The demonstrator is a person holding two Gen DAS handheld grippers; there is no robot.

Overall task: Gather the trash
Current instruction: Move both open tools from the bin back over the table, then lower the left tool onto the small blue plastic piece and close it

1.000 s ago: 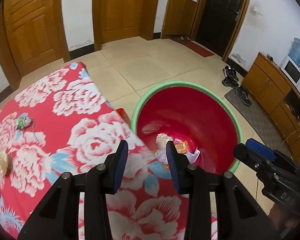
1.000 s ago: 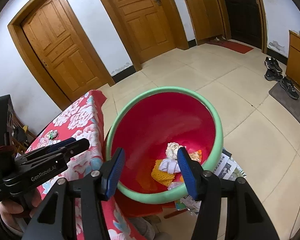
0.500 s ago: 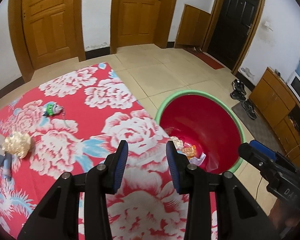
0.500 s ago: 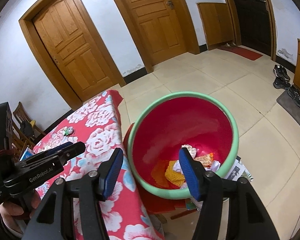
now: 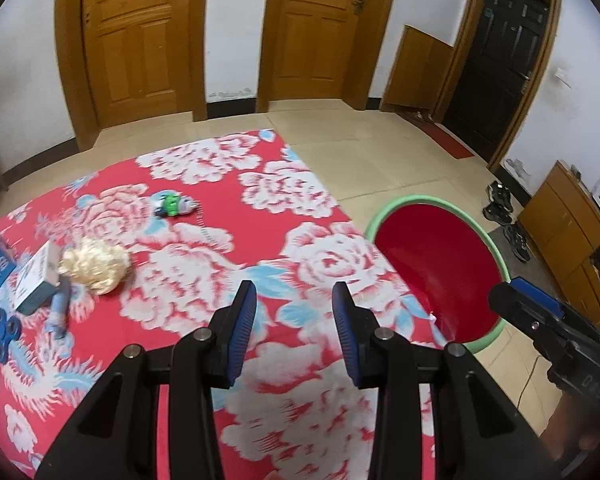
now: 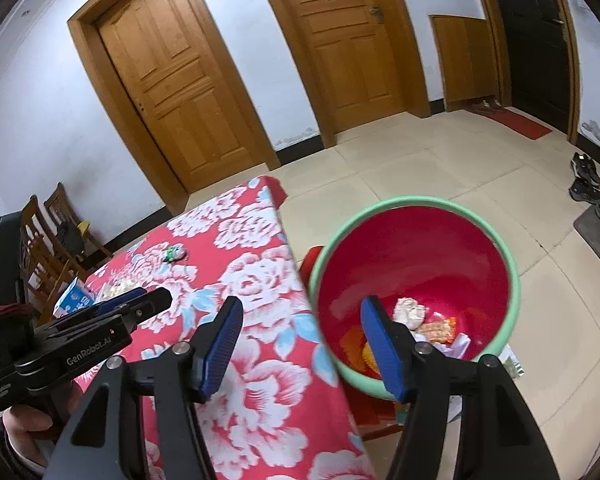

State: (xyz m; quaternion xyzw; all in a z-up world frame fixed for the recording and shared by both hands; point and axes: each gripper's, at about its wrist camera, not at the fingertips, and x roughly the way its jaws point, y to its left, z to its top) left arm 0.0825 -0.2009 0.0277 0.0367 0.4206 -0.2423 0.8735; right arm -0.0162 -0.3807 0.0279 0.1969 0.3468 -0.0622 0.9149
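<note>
Left claw (image 5: 293, 320) apart, empty, over tablecloth (image 5: 204, 240); right claw (image 6: 300, 344) opening, empty, near bin (image 6: 512, 264).

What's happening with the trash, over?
Left gripper open, empty, over the flowered tablecloth. Right gripper opening, empty. Crumpled wad still on the table; red bin holds scraps. Nothing in the way.

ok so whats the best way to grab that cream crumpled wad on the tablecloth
Pinch the crumpled wad across its puffy middle, coming from above with the left gripper, whose fingers are apart with nothing between them. It looks soft and lumpy with no edge or handle. A white box and a blue tube lie close on its left, so probably place the fingers on its near and far sides.
</note>
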